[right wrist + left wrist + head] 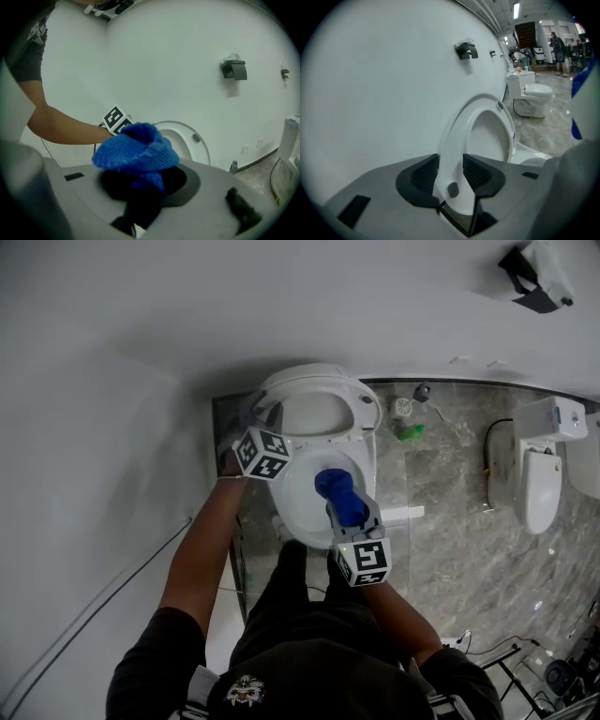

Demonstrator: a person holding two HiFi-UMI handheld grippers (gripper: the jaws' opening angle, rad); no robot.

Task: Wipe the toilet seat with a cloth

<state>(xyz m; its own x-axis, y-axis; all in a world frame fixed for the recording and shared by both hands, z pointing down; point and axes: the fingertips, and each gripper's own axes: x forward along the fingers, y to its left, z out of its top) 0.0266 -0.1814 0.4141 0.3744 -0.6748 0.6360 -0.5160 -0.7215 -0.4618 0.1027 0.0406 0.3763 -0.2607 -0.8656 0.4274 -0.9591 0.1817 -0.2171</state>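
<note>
Blue cloth in right gripper, black-and-white marker cube beyond

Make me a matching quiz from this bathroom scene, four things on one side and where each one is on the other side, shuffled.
Things
1. blue knitted cloth
2. raised white plastic toilet seat
3. second white ceramic toilet
4. small green object

Places
A. between the fingers of the left gripper
B. lying on the grey marbled floor, right beside the near toilet
C. clamped in the right gripper
D. standing apart at the right edge of the head view

Pairs: 1-C, 2-A, 3-D, 4-B
</note>
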